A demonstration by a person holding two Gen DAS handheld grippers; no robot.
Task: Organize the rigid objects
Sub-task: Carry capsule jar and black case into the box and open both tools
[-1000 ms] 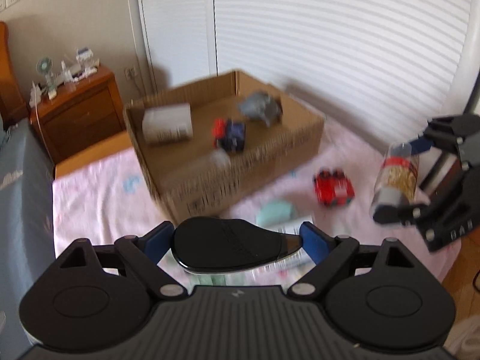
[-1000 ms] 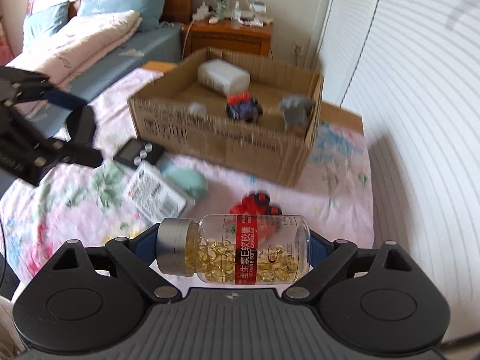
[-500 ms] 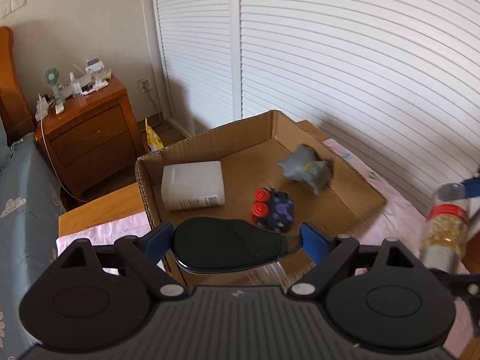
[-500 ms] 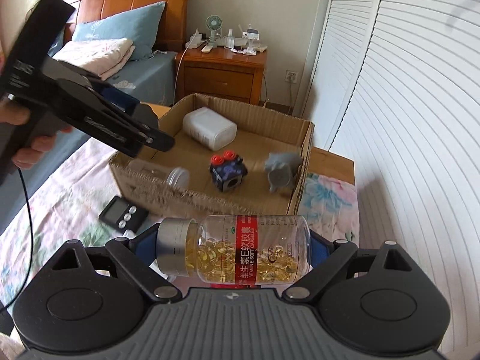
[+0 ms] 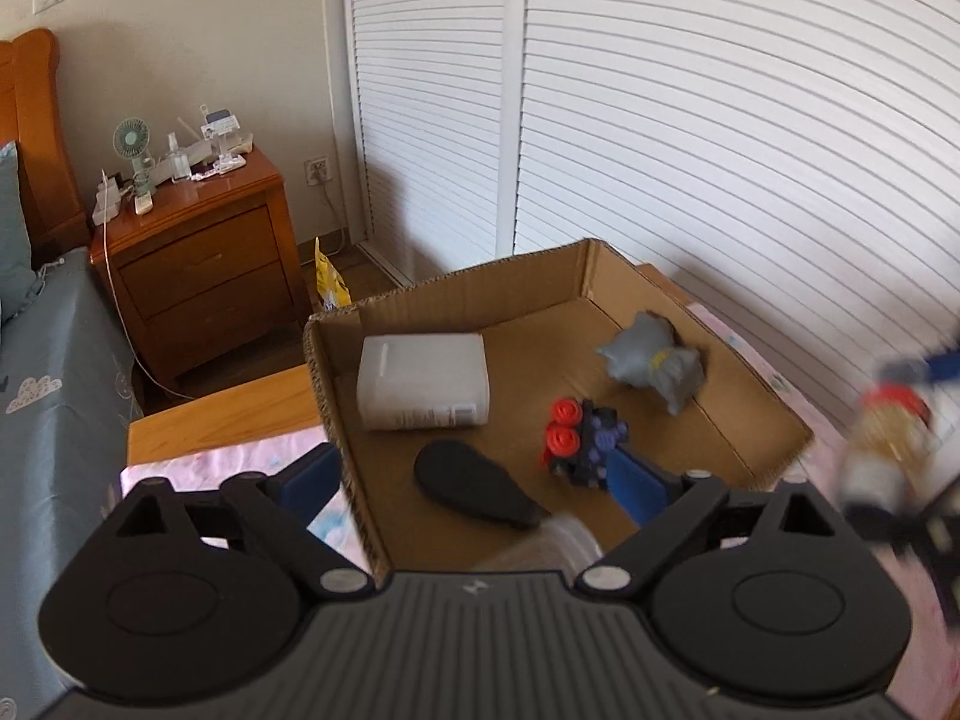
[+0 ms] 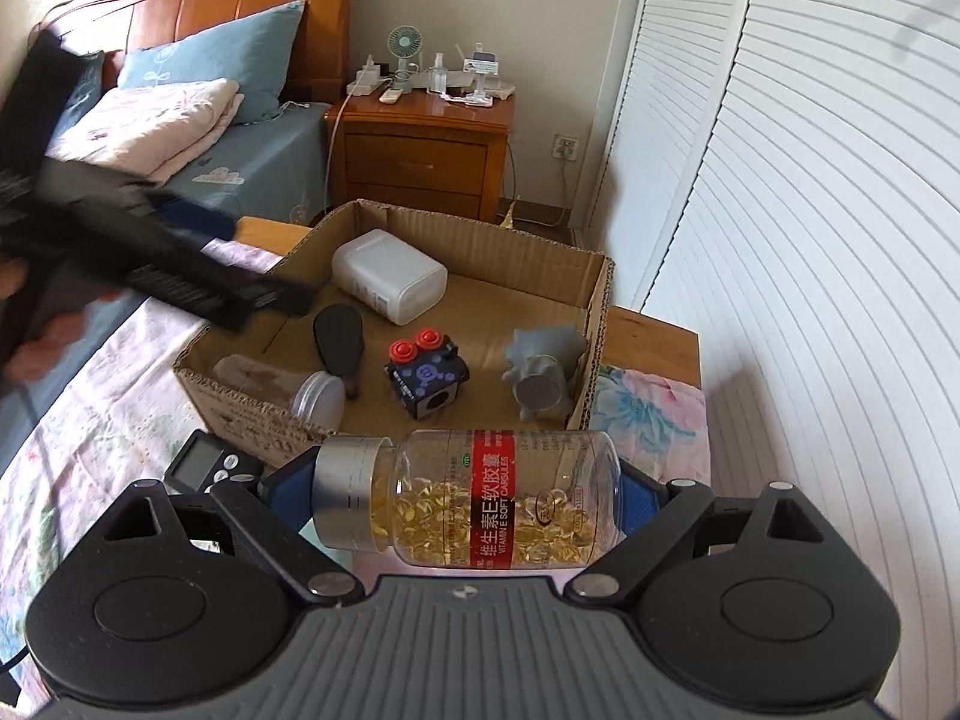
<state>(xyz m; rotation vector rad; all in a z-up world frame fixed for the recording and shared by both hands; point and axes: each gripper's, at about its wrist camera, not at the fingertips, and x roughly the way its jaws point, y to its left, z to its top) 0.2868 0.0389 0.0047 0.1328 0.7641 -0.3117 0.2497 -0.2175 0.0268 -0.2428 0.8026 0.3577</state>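
Left gripper [image 5: 474, 480], jaws opening and empty, above the black oval object [image 5: 474, 483] in the cardboard box [image 5: 774, 420]; right gripper [image 6: 468, 498] grasping the capsule bottle [image 6: 474, 498] just short of the box.

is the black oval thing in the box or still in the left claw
In the box. The black oval thing lies on the floor of the cardboard box, beside the cube toy, and the left claw is opening with nothing between its pads.

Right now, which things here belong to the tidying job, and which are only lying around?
Job: brown cardboard box; clear capsule bottle in right tool; flat black oval case; blue cube toy.
Lying about: small green fan; blue pillow.
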